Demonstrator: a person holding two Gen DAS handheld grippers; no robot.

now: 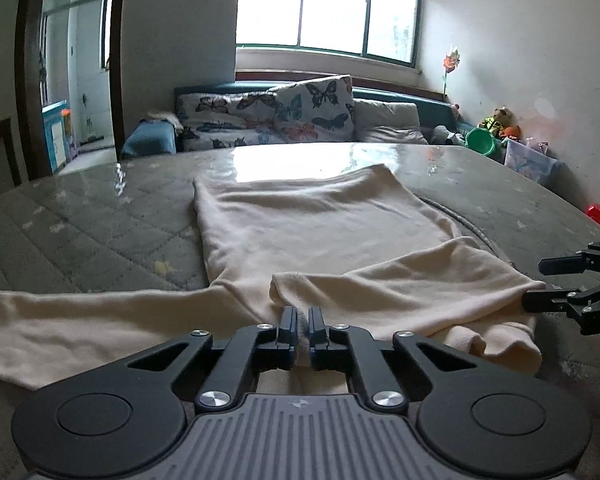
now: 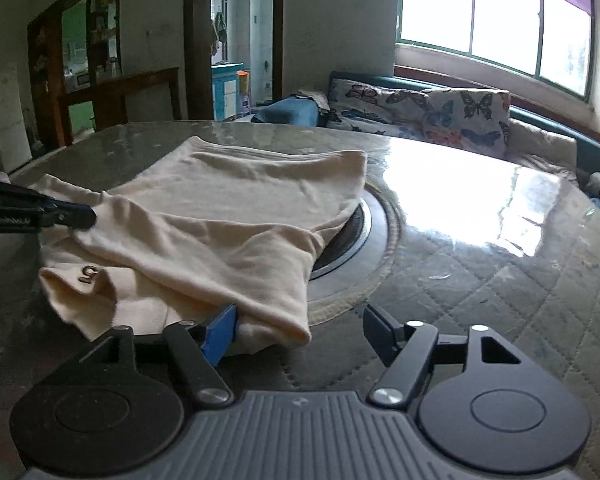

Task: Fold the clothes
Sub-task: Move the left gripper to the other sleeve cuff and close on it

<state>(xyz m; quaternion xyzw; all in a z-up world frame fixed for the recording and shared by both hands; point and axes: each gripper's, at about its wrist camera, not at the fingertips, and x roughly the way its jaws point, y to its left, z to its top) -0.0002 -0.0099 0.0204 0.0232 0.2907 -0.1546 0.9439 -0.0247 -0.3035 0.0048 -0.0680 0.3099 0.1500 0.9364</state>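
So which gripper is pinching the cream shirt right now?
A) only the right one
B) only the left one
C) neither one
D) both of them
B: the left gripper has its jaws shut with a bit of the cream shirt squeezed between them, while the right gripper stands wide open, with the folded sleeve end lying between its fingers unpinched.

One cream garment (image 1: pixel 316 232), one round table (image 1: pixel 100 208), two grippers, two butterfly cushions (image 1: pixel 268 116)
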